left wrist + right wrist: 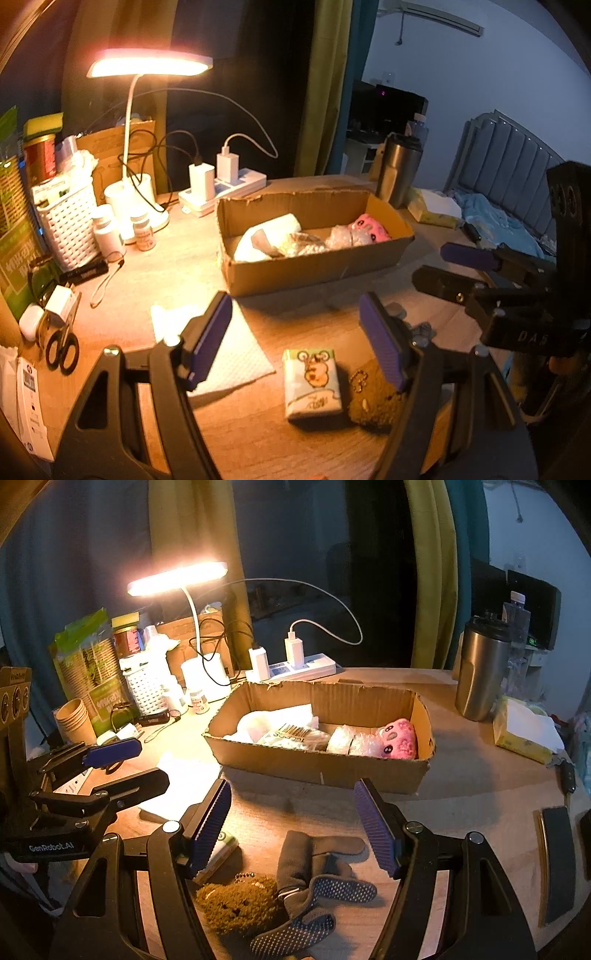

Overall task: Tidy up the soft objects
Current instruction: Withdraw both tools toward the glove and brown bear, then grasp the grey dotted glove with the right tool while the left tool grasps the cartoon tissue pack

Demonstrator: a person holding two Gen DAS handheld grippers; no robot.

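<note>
Listing the desk (461, 786) holdings mid-sort, lamp-lit, with both tools hovering short of the remaining stock.

Container: cardboard box (325, 764), open-topped, centre of desk. Already inside: white soft bundle (258, 722) at the left end, printed plastic pack (295, 736), bubble-wrap lump (351, 742), pink plush toy (400, 740) at the right end.

Outstanding, all lying on the desk near the viewer, outside the box:
- tissue pack (312, 384), cartoon print, flat on the desk, below and between the left fingers.
- brown fuzzy toy (236, 904), with bead chain, just right of the tissue pack and touching or nearly touching it.
- grey dotted gloves (314, 878), crumpled pair, beside the brown toy, under the right tool.
- white paper towel (236, 354), spread flat, partly hidden by the left tool.

Tools: left gripper (295, 339), fingers released, nothing between them. Right gripper (291, 823), fingers released, likewise empty.

Step in hand, by judgement: the approach to the next pickups; neither item is touched yet.

Next move calls for: lowering each tool until its fingers straddle its item, the left on the tissue pack and the right on the gloves, closing gently, then lifting clear of the box wall and releasing in the free middle space. The gloves are limp and may trail; a grasp at the bunched middle seems safest.
</note>
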